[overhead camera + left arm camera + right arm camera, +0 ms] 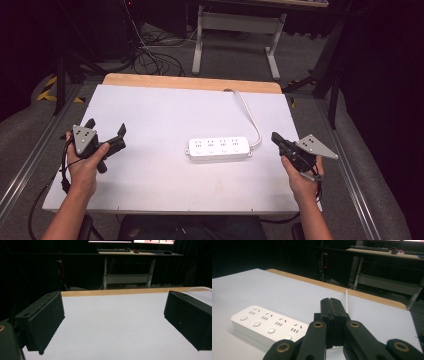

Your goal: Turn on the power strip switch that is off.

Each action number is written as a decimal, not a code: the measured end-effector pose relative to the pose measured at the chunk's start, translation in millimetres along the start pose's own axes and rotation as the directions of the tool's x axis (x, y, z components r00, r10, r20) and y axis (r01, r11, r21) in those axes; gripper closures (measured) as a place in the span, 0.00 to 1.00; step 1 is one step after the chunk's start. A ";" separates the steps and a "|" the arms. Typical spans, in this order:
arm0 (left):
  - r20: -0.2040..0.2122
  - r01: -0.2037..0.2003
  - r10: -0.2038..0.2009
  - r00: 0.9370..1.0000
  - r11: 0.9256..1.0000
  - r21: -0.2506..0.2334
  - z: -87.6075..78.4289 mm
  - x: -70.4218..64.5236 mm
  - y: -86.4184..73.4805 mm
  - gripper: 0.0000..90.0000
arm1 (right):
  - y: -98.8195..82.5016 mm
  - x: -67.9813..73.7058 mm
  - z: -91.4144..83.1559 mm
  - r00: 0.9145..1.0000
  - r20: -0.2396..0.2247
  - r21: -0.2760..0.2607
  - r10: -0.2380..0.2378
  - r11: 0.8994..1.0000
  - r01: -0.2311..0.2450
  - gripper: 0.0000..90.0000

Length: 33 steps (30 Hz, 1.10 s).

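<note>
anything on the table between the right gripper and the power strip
Nothing visible. The right gripper, jaws shut and empty, sits just off the right end of the power strip, with bare white table between them. The strip's cord runs off toward the far edge.

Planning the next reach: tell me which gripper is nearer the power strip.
Right. The right gripper sits shut just off the power strip's cord end; the left gripper, open, is farther off.

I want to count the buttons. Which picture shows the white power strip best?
The high view: the whole power strip lies there, cord included. The right gripper view shows it close but partly behind the shut right tool. The left gripper view faces bare table.
</note>
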<state>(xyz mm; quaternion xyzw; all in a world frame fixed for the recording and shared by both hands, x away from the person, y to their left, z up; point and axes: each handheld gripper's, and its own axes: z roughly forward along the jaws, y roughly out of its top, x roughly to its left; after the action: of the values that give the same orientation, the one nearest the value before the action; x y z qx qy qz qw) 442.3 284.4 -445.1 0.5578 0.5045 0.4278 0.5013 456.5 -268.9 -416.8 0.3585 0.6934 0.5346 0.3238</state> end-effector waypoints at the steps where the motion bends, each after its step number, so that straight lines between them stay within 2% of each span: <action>1: 0.000 0.000 0.000 1.000 1.000 0.000 -0.1 -0.1 0.0 0.04 | 1.5 0.4 2.2 1.000 -0.007 0.001 -0.002 1.000 0.002 1.00; 5: 0.000 -0.002 0.002 1.000 1.000 -0.002 -0.2 -0.3 0.1 0.04 | 4.6 2.4 8.6 0.999 -0.035 0.009 -0.004 1.000 0.005 1.00; 6: 0.001 -0.002 0.002 1.000 1.000 -0.002 -0.3 -0.3 0.0 0.04 | 6.0 5.2 12.5 0.998 -0.060 0.020 -0.001 1.000 0.002 1.00; 15: -0.009 -0.006 0.006 1.000 1.000 -0.002 -2.5 1.0 -0.6 0.04 | 11.9 20.2 32.4 0.991 -0.136 0.064 -0.016 0.998 0.025 1.00; 20: -0.010 -0.008 0.008 1.000 1.000 0.002 -4.5 1.9 -0.8 0.04 | 15.4 30.0 45.8 0.983 -0.177 0.078 -0.042 0.995 0.056 1.00; 23: -0.014 -0.008 0.008 1.000 1.000 0.003 -6.2 3.0 -1.1 0.04 | 16.3 33.9 50.5 0.981 -0.188 0.084 -0.041 0.995 0.058 1.00; 25: -0.019 -0.005 0.005 1.000 1.000 0.001 -7.4 3.5 -1.5 0.04 | 15.8 40.8 58.3 0.976 -0.214 0.098 -0.047 0.993 0.069 1.00; 33: -0.026 -0.006 0.006 1.000 1.000 0.002 -11.6 5.8 -2.4 0.04 | 14.7 50.7 71.7 0.966 -0.253 0.130 -0.061 0.987 0.097 1.00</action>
<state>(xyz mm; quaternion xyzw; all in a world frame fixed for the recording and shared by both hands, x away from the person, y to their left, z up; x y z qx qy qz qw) 431.3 291.6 -446.2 0.5543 0.5097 0.4361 0.4927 491.4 -187.1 -421.5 0.2829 0.7784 0.5113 0.2295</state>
